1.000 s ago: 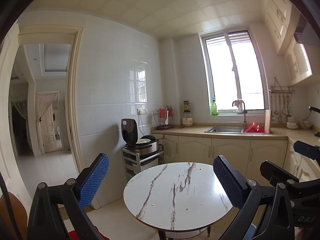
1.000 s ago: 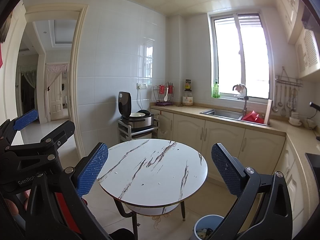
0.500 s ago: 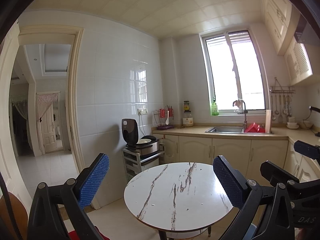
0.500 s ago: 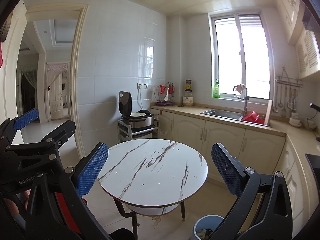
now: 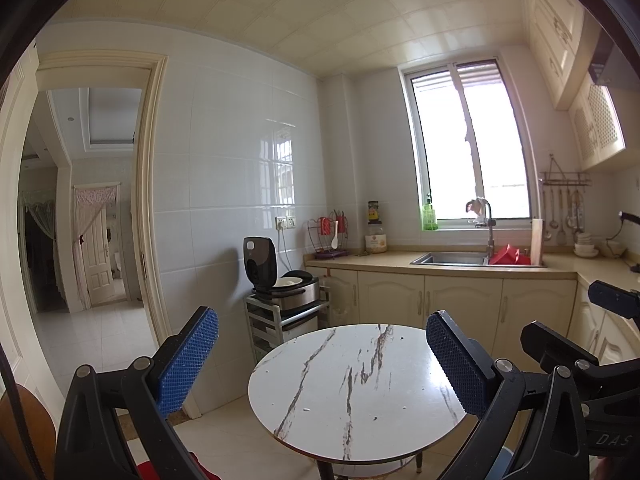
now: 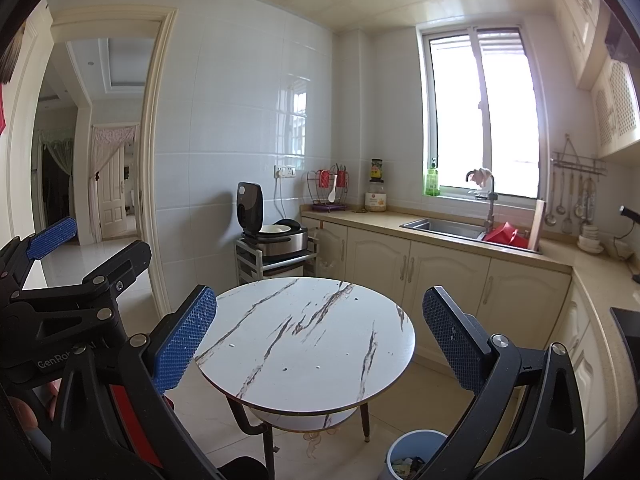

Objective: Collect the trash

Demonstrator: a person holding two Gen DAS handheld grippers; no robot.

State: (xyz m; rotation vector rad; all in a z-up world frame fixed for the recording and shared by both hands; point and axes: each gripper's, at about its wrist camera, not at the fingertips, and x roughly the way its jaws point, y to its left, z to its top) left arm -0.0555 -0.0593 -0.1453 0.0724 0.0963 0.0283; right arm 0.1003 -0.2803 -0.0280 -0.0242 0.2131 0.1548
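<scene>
Right wrist view: both claws, right (image 6: 320,334) and left (image 5: 322,354), are spread and empty; the tabletop (image 6: 280,344) mid-frame holds only crumbs; the bin (image 6: 414,454), lower right, contains trash, so collection seems nearly finished.

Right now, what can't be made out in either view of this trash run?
- Blue bin, right wrist view: cut off by the bottom edge; contents too small to identify.
- Specks on the round table: too small to name.
- Table's lower shelf: mostly hidden under the tabletop.
- Sink interior: hidden by its rim.
</scene>
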